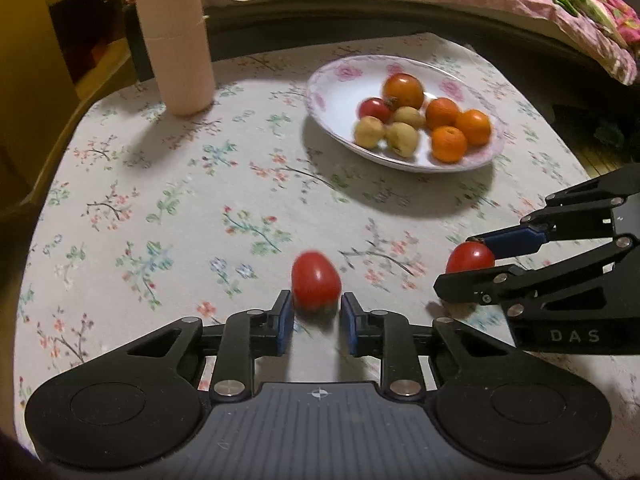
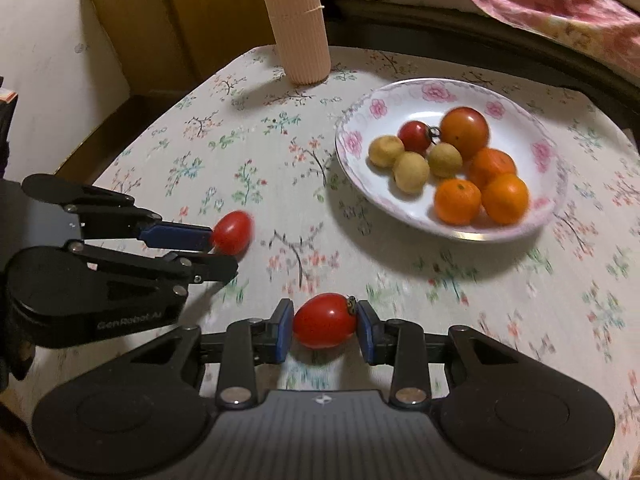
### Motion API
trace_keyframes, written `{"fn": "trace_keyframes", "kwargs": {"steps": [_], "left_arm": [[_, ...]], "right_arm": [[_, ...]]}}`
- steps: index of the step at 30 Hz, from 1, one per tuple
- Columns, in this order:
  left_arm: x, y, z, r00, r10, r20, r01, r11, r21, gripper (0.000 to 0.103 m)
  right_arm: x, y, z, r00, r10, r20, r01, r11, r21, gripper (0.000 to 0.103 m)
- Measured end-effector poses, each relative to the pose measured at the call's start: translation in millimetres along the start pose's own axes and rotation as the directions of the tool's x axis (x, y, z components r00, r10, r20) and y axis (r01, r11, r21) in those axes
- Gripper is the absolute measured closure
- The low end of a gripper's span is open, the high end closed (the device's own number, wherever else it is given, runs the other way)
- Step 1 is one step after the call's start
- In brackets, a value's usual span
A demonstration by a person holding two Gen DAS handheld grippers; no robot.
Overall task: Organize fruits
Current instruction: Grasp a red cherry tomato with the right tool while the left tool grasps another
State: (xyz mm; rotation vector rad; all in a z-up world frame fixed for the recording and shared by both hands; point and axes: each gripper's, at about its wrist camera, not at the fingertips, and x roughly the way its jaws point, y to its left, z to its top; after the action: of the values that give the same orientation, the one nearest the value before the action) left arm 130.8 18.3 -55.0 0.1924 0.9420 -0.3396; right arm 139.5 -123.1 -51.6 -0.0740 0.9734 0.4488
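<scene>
The left gripper (image 1: pixel 316 316) has its jaws spread around a red tomato (image 1: pixel 316 283) that sits on the worktop (image 1: pixel 180 208) near the front edge, with gaps on both sides. The right gripper (image 2: pixel 325 330) pinches a second tomato (image 2: pixel 325 321) between its blue pads, near the same edge. Toward the far right corner a flowered plate (image 2: pixel 552 152) holds oranges, small yellow fruits and more tomatoes; a pink ribbed roll (image 2: pixel 296 20) stands by the far edge
</scene>
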Motion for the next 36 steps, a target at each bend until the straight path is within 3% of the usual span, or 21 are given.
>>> {"fn": "trace_keyframes", "kwargs": {"steps": [8, 15, 18, 29, 31, 33, 36], "left_arm": [[-14.4, -13.4, -14.1, 1.0, 0.007, 0.009, -0.007, 1.0, -0.016, 0.064], [-4.9, -16.4, 6.1, 0.999, 0.015, 0.046, -0.013, 0.999, -0.034, 0.038], [2.9, -17.2, 8.3, 0.999, 0.025, 0.041, -0.024, 0.999, -0.026, 0.036], [19.3, -11.0, 9.6, 0.998, 0.05, 0.035, -0.049, 0.998, -0.037, 0.039], [18.7, -13.6, 10.4, 0.998, 0.047, 0.033, -0.046, 0.999, -0.025, 0.045], [16.5, -15.7, 9.1, 0.999, 0.031, 0.028, -0.03, 0.999, -0.025, 0.059], [14.5, -19.8, 8.0, 0.999, 0.031, 0.023, -0.031, 0.999, -0.01, 0.065]], "right_arm": [[-29.3, -8.4, -36.2, 1.0, 0.002, -0.007, -0.001, 0.999, 0.051, 0.067], [-23.3, -13.0, -38.1, 1.0, -0.007, -0.02, 0.008, 0.998, 0.066, 0.067], [-22.7, -12.8, -37.8, 1.0, -0.009, -0.014, 0.009, 0.999, 0.048, 0.067], [-24.2, -14.9, -38.7, 1.0, 0.008, -0.013, -0.007, 0.999, 0.047, 0.067], [-24.1, -15.2, -38.2, 1.0, 0.009, -0.017, -0.008, 0.999, 0.046, 0.067], [-24.0, -15.0, -37.9, 1.0, 0.01, -0.021, -0.009, 0.999, 0.044, 0.067], [-23.3, -14.0, -38.1, 1.0, 0.009, -0.019, -0.008, 1.0, 0.031, 0.067]]}}
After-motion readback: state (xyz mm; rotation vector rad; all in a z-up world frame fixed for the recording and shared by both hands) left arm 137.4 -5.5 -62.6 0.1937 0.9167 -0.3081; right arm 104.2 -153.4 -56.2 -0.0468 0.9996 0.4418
